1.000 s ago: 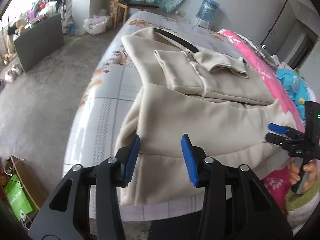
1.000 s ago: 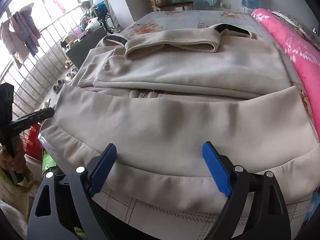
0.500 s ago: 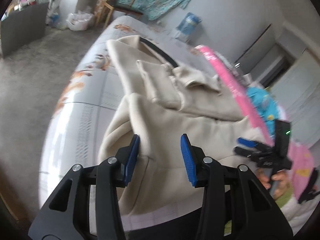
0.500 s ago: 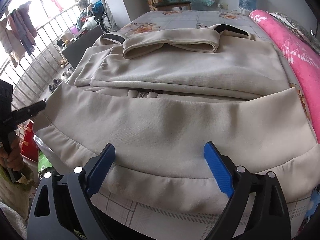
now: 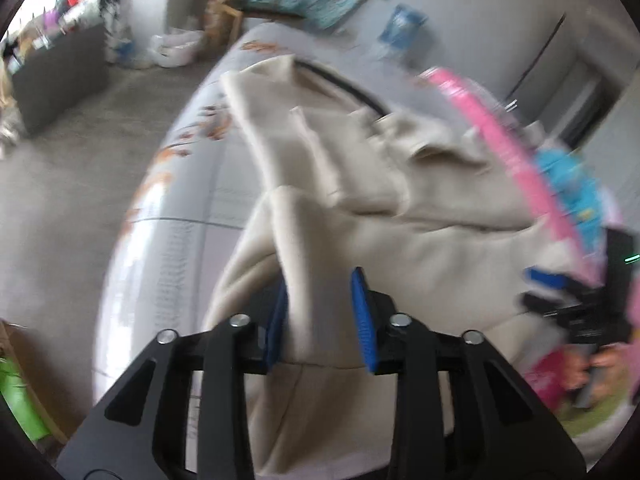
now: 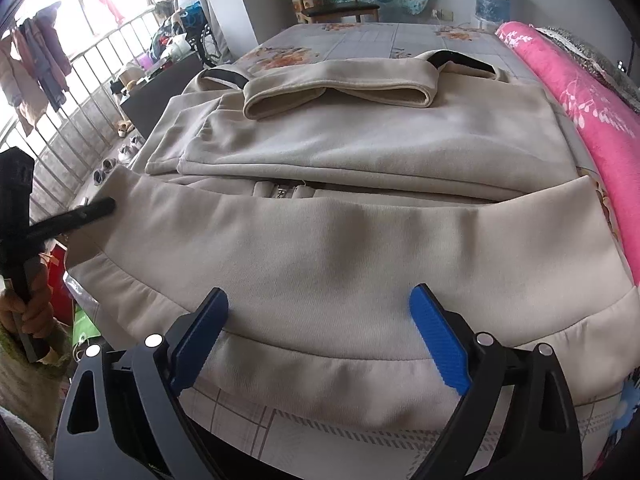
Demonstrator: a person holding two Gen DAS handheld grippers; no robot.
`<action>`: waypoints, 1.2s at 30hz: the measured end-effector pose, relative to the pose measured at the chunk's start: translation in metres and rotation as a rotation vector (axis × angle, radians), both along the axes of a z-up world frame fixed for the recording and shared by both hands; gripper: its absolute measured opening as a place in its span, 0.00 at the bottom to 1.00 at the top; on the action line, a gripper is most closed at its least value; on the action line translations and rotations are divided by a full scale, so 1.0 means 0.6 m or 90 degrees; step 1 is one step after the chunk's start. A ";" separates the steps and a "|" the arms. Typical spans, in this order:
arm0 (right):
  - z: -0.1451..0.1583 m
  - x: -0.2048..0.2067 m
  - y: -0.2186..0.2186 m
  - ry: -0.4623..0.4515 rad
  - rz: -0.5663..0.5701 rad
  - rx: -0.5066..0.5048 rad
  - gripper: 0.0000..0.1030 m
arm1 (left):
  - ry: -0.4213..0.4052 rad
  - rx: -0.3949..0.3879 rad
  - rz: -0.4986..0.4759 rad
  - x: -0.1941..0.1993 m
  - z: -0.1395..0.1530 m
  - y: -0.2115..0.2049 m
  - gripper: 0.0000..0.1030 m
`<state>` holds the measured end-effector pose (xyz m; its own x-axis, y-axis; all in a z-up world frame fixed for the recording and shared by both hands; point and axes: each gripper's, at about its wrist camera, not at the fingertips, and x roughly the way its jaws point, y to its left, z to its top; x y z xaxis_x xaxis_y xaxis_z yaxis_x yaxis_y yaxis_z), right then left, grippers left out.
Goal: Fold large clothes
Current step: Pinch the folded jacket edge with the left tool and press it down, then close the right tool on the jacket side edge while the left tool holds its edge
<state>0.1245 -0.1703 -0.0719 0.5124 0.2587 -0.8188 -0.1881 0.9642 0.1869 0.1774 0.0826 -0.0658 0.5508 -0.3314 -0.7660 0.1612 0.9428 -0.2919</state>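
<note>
**foldnoob:** How's that beige coat (image 6: 360, 248) going to handle? It's spread flat across the bed (image 6: 360, 36), collar toward 12 o'clock, hem at 6, sleeves already folded in over the chest.

**laundrydad:** Looks like thick fleece to me, so soft and floppy with a bit of weight. It'll sag and drag rather than slide, and it's nothing fragile. Going left to right: the left gripper (image 5: 320, 316) has its pads at a medium gap with a raised ridge of the coat's 9 o'clock edge between them. The frame's blurry, so I can't tell if it's actually pinching yet. The right gripper (image 6: 318, 336) is spread wide, holding nothing, hovering over the hem band.

**foldnoob:** Where would you grab?

**laundrydad:** Both hem corners, on the stitched band. It's doubled there, so probably less slip.
</note>
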 end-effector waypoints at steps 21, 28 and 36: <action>0.061 -0.062 -0.144 -0.084 -0.115 -0.006 0.90 | -0.049 0.286 0.032 -0.021 0.006 -0.069 0.25; 0.063 -0.022 -0.232 -0.084 -0.168 0.008 0.69 | -0.048 0.305 0.030 -0.022 0.008 -0.080 0.25; 0.027 0.047 -0.271 -0.056 -0.175 -0.012 0.55 | -0.048 0.319 0.033 -0.021 0.008 -0.086 0.25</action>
